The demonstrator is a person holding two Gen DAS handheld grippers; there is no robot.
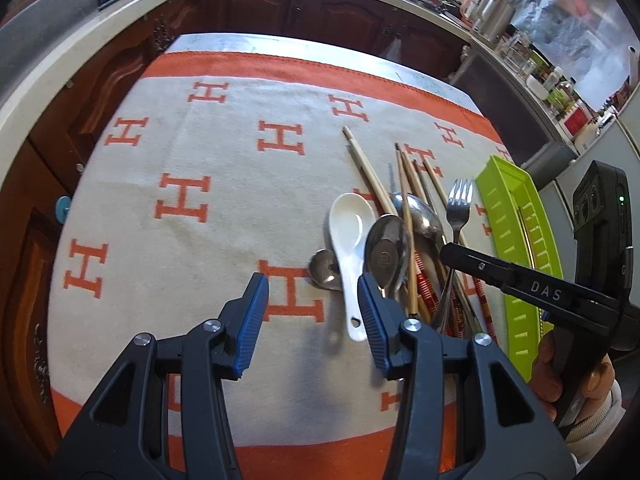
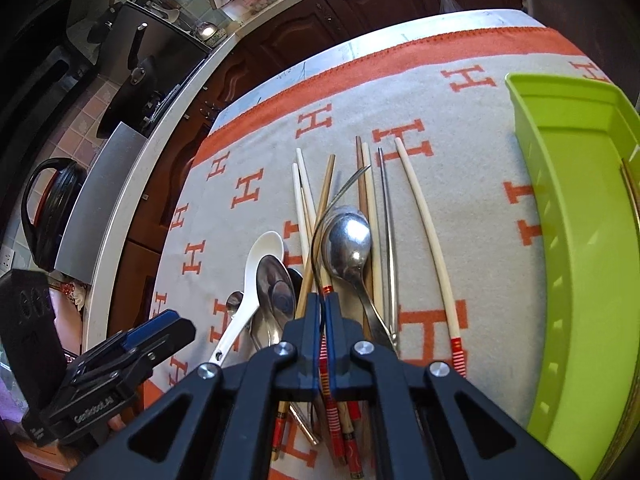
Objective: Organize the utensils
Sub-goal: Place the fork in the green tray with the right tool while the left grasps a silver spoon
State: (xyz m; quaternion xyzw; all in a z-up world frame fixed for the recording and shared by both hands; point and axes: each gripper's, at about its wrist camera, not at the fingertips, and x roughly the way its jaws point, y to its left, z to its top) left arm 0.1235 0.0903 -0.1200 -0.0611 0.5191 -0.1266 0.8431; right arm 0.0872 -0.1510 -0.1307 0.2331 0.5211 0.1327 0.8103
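Observation:
A pile of utensils lies on the orange-and-grey cloth: a white ceramic spoon [image 1: 348, 232], steel spoons [image 1: 386, 252], a fork [image 1: 459, 208] and several chopsticks [image 1: 368, 172]. My left gripper [image 1: 312, 312] is open and empty, just in front of the white spoon's handle. My right gripper [image 2: 323, 304] is shut on the fork [image 2: 326, 216], whose thin handle runs between the pads and curves up over the pile. In the right wrist view the white spoon [image 2: 256, 280], a steel spoon [image 2: 348, 240] and the chopsticks [image 2: 424, 220] lie under it. A lime-green tray [image 2: 576, 208] stands to the right.
The green tray [image 1: 516, 240] sits at the table's right edge, with something long inside it. The right gripper's body [image 1: 532, 288] reaches over the pile in the left wrist view. Dark wooden cabinets and a worktop with kitchenware surround the table.

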